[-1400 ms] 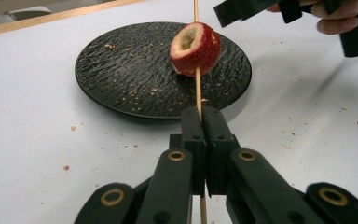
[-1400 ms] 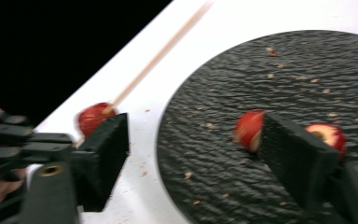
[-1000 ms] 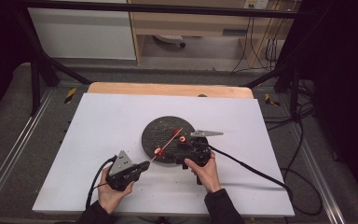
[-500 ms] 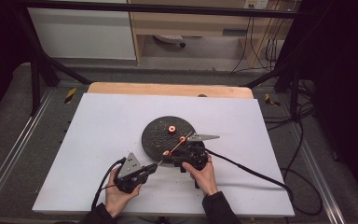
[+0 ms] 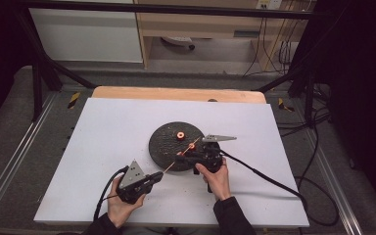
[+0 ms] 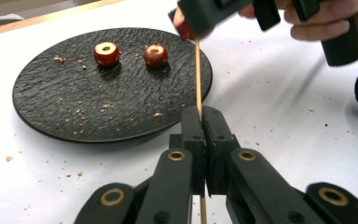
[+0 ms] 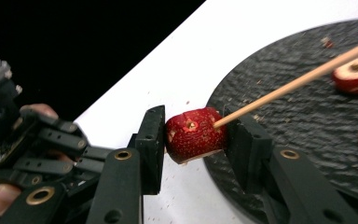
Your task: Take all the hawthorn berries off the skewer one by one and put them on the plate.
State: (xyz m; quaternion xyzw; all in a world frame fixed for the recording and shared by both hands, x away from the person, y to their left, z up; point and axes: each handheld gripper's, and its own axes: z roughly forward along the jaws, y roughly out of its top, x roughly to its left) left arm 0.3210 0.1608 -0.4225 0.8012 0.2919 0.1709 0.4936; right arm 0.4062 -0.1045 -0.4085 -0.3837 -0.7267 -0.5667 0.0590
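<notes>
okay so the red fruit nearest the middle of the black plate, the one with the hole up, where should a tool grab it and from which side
Grip the red fruit across its rounded red sides, probably coming straight down from above. It sits on the black plate with its cored hole facing up, so jaws closing on opposite sides leave the hole free for the skewer. The second fruit lies close on one side, so set the jaws across the other way.

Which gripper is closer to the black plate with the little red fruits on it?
Right. The right gripper is over the near rim of the black plate, clamping a red fruit. The left gripper is off the plate on the white table, holding the skewer.
</notes>
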